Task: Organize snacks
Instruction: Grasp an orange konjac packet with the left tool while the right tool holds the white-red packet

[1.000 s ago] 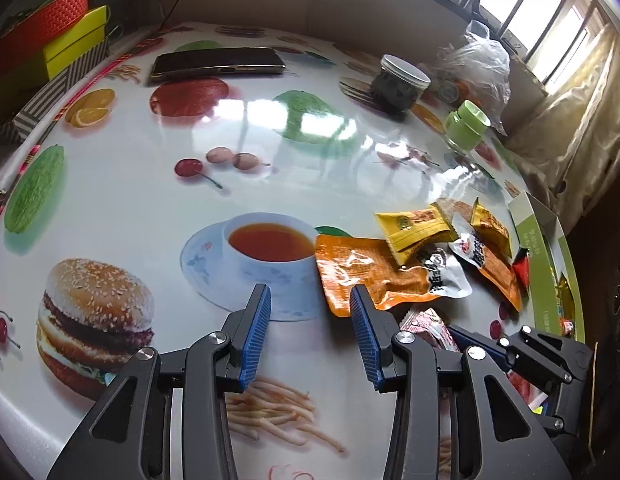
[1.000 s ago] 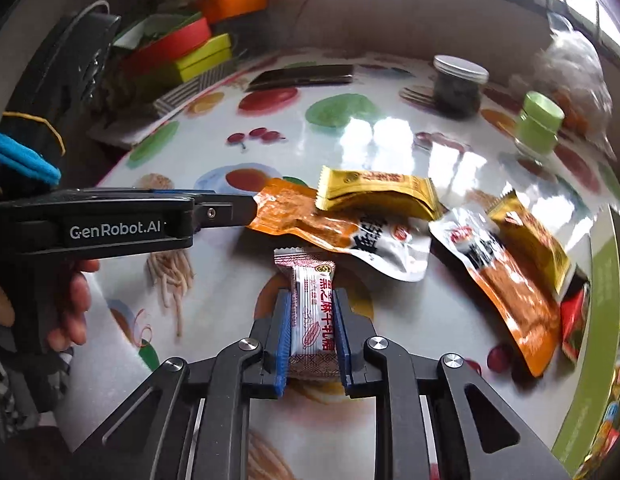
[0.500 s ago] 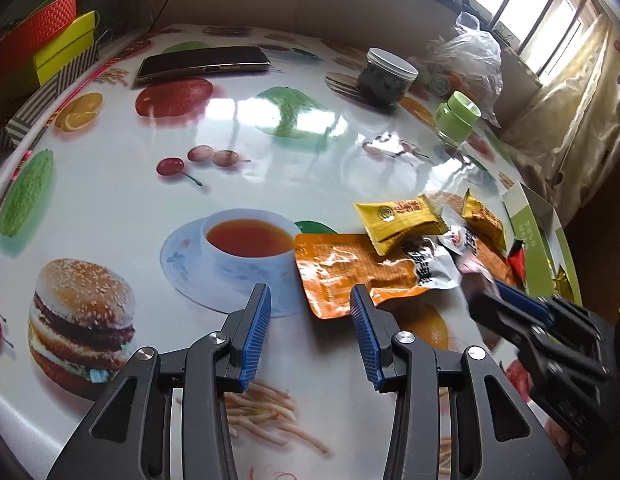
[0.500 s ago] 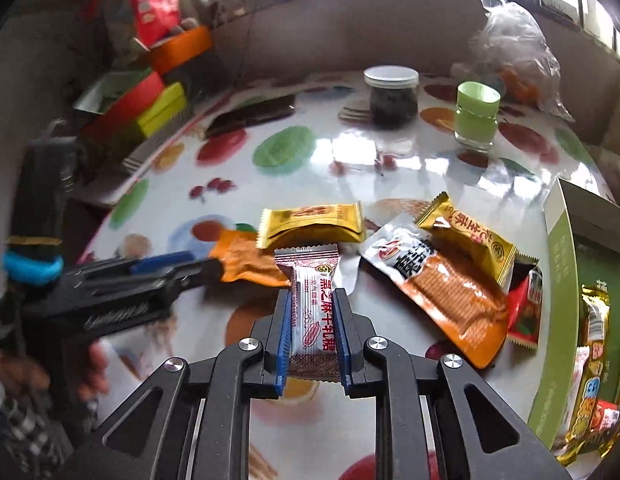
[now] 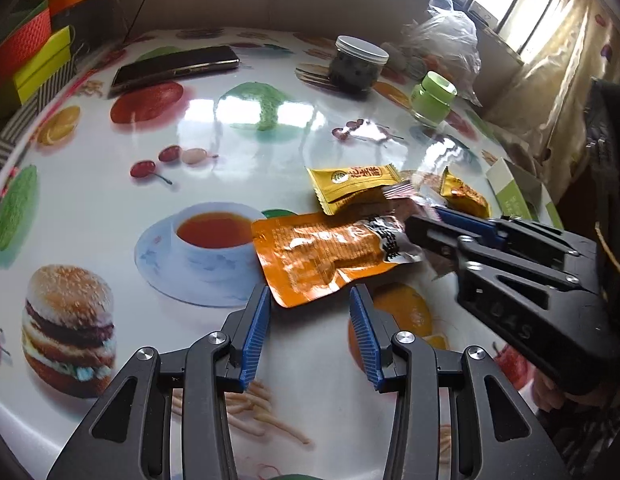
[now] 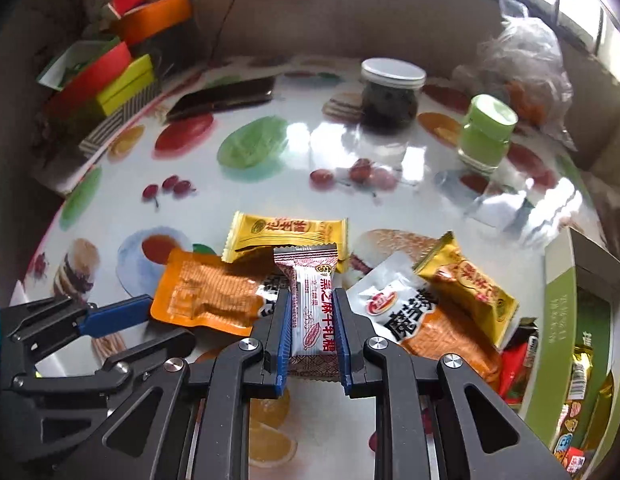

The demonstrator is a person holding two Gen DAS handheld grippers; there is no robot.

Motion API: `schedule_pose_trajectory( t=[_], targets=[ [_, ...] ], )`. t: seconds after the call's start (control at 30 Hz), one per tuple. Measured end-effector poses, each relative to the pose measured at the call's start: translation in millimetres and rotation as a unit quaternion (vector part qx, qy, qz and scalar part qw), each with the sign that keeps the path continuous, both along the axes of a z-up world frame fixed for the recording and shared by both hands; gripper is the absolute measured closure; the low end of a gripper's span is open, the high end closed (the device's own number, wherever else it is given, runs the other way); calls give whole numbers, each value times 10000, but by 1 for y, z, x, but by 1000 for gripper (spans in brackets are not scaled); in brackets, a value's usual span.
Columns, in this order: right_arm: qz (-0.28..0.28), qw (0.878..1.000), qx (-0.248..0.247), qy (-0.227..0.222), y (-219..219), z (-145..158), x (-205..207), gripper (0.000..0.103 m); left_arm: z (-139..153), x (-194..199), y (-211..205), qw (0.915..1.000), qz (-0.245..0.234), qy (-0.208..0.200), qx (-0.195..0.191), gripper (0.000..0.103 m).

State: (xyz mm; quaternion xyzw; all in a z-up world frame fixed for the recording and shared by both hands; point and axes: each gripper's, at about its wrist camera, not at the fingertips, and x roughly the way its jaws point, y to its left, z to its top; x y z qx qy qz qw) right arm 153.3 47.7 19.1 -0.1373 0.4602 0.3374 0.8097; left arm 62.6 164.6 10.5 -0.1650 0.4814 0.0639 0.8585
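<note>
the right claw (image 6: 312, 322) grips a white-and-maroon candy packet (image 6: 313, 304) above the desk (image 6: 269, 184). the left claw (image 5: 309, 334) hovers empty, jaws apart, just short of an orange pouch (image 5: 322, 254). beyond lie a yellow packet (image 6: 285, 232) and a dark jar (image 6: 390, 96).

Right-wrist view: round fruit-printed table (image 6: 277, 204) bearing, at centre, an orange foil pouch (image 6: 213, 294) with a yellow candy wrapper (image 6: 285, 234) behind it; to their right a white-and-orange snack packet (image 6: 422, 320) overlapped by a gold sachet (image 6: 470, 286); an open green cardboard box (image 6: 566, 320) at the right edge; a dark white-lidded jar (image 6: 390, 96), a small green jar (image 6: 486, 132) and a black phone (image 6: 225, 98) at the far side
</note>
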Motion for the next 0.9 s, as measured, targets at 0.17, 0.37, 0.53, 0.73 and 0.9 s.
schedule_pose_trajectory(
  t=[0.17, 0.37, 0.53, 0.73, 0.9],
  targets=[
    [-405, 9989, 222, 22, -27, 4, -5, 84, 1, 10, -1, 9973, -502, -4, 528, 41],
    [-629, 9971, 426, 57, -51, 11, -18, 84, 6, 25, -9, 9846, -1333, -86, 1128, 40],
    [-692, 9962, 528, 95, -60, 14, -28, 84, 5, 40, -15, 9751, -1782, -16, 1320, 40],
    [-738, 9955, 579, 135, -67, 16, -34, 84, 0, 53, -25, 9625, -2279, 44, 1473, 40],
    [-796, 9952, 556, 150, -71, 16, -37, 84, -2, 59, -29, 9584, -2510, 43, 1358, 40]
  ],
)
